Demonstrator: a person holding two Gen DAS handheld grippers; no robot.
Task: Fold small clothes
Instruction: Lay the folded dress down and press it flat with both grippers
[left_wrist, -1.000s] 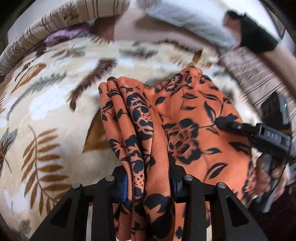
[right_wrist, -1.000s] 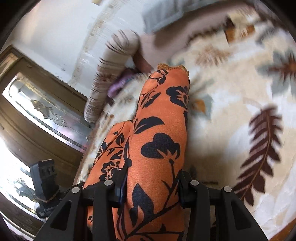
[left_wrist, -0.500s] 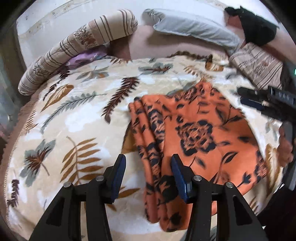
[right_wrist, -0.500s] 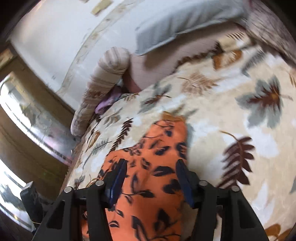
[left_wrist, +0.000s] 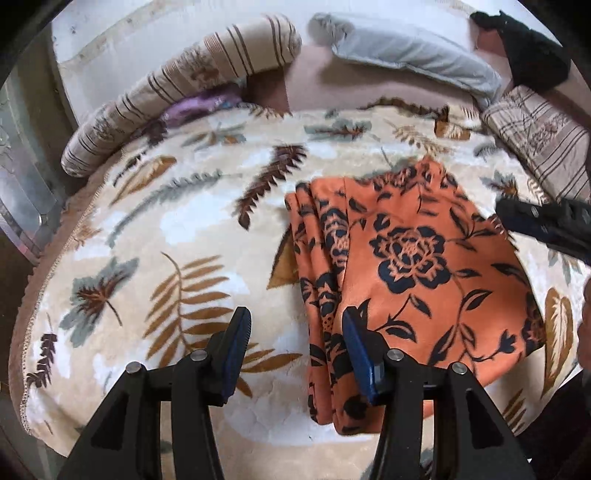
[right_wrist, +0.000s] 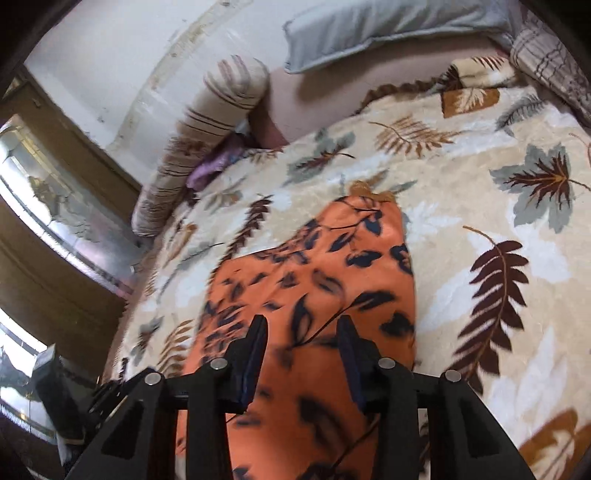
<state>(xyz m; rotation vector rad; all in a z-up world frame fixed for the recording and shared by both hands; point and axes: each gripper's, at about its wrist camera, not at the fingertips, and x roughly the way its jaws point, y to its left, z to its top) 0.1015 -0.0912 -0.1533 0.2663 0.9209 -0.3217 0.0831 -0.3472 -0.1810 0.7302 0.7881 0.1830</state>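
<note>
**Orange cloth lies folded on the blanket, both tongs held clear above it**

The orange flowered cloth (left_wrist: 413, 266) is seen lying flat on the leaf-patterned blanket (left_wrist: 155, 258), folded into a rough rectangle, with several layered edges stacked along its left side in the left wrist view. Nothing is gripped by the left gripper (left_wrist: 295, 343): its jaws are held apart above the bed, the left blue pad over bare blanket, the right pad over the cloth's near left corner, and only open air is seen between them. In the same view the right gripper (left_wrist: 543, 225) is caught at the right edge, over the cloth's far right side.

From the right wrist view, the cloth (right_wrist: 317, 280) is shown stretching away from the camera as a long orange strip, its far end narrowing toward the middle of the blanket (right_wrist: 498, 206). The right gripper (right_wrist: 301, 354) is held over the near part of the strip; its jaws are closing a little, yet they stand apart and the fabric below is not pinched by the pads.

At the head of the bed a striped bolster (left_wrist: 177, 96) and a grey pillow (left_wrist: 413, 55) are lined up against the wall.
</note>
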